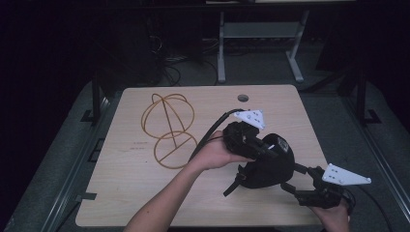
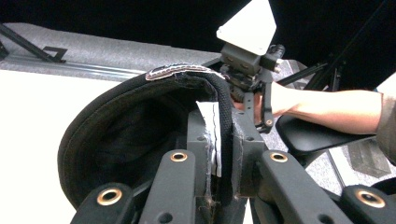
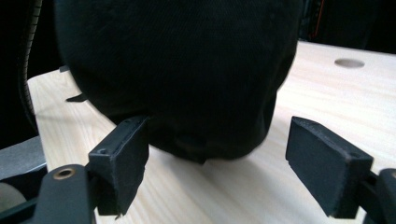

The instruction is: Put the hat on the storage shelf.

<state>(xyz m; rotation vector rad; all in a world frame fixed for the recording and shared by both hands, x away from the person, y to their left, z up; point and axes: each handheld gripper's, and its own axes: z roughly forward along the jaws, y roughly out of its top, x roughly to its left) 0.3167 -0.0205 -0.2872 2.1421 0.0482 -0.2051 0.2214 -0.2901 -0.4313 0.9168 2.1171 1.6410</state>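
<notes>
Black cap (image 1: 268, 166) is up off the table (image 1: 145, 193), sitting at about four o'clock from the tabletop's centre, and the left gripper (image 1: 270, 152) has it: jaws pressed together on the cap's rim, band and white label pinched between the pads in the left gripper view (image 2: 219, 140). Over at the five o'clock corner, the right gripper (image 1: 290, 179) faces the cap with its jaws spread wide, the left pad (image 3: 123, 158) just at the cap's (image 3: 187, 70) lower edge, the other pad well clear. At ten o'clock, the gold wire stand (image 1: 167, 128) lies flat on the wood, well apart from the action.
</notes>
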